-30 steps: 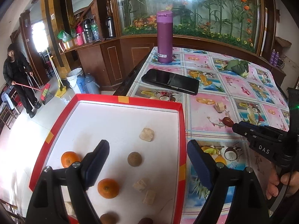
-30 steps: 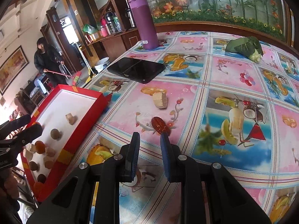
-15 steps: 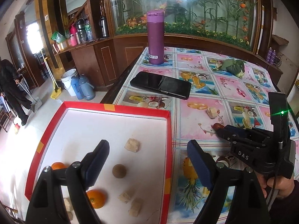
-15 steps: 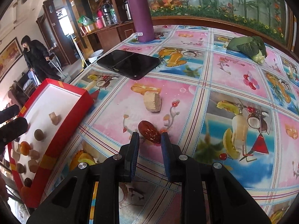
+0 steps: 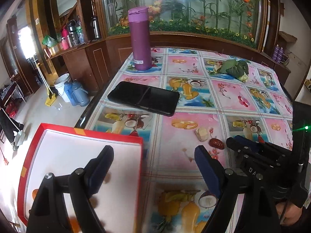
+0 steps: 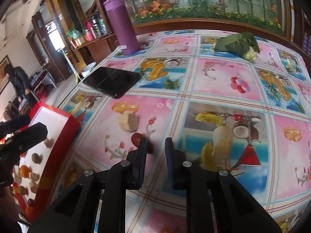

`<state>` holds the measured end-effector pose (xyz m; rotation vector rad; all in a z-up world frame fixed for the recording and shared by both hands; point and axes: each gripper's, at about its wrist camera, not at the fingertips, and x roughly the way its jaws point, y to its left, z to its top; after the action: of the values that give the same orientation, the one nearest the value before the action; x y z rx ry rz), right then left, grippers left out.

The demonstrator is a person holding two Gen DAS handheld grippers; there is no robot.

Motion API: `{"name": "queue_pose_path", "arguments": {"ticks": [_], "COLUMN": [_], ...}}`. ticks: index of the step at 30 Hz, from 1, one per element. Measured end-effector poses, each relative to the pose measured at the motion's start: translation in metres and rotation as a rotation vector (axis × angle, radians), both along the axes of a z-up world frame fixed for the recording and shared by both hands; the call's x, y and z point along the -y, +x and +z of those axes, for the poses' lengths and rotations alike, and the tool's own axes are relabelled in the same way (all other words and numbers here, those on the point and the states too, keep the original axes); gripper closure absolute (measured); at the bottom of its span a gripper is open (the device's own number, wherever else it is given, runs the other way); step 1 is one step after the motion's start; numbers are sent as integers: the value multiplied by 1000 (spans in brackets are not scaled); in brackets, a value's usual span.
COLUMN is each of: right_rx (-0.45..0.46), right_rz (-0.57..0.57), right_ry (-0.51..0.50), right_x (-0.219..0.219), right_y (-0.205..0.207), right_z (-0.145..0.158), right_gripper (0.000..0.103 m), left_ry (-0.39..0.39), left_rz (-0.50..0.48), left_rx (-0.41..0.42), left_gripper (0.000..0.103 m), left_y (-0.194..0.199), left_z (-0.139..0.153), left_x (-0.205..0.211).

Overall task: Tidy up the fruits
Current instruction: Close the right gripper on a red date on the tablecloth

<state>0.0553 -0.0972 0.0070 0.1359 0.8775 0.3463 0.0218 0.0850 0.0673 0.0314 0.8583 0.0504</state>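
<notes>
Just beside the slightly parted right gripper [image 6: 155, 145], a glossy dark-red date [image 6: 137, 138] is seen; oranges [image 6: 24, 170] and tan chunks [image 6: 34, 176] are held in the red tray [image 6: 58, 136]; the left gripper [image 5: 153, 161] is spread wide.

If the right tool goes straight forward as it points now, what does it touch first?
Probably the tablecloth. The right tool points down at it; the red date lies just left of the left fingertip, outside the gap.
</notes>
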Motion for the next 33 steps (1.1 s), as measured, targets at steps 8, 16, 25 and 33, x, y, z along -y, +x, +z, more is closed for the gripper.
{"name": "queue_pose_path", "arguments": {"ticks": [8, 16, 25, 33], "right_rx": [-13, -34, -66, -76], "right_rz": [-90, -119, -117, -102], "right_ry": [121, 153, 154, 176], "right_x": [41, 58, 58, 56], "right_y": [12, 20, 21, 22], "right_z": [10, 9, 5, 6], "right_gripper": [85, 85, 84, 84], "left_ry": [-40, -127, -172, -145], "left_rz": [11, 35, -1, 85], "left_rx": [-109, -177, -204, -203], "left_gripper": [16, 27, 27, 27], "left_y": [50, 70, 70, 71], "left_z": [-30, -49, -54, -55], "left_x": [31, 32, 42, 13]}}
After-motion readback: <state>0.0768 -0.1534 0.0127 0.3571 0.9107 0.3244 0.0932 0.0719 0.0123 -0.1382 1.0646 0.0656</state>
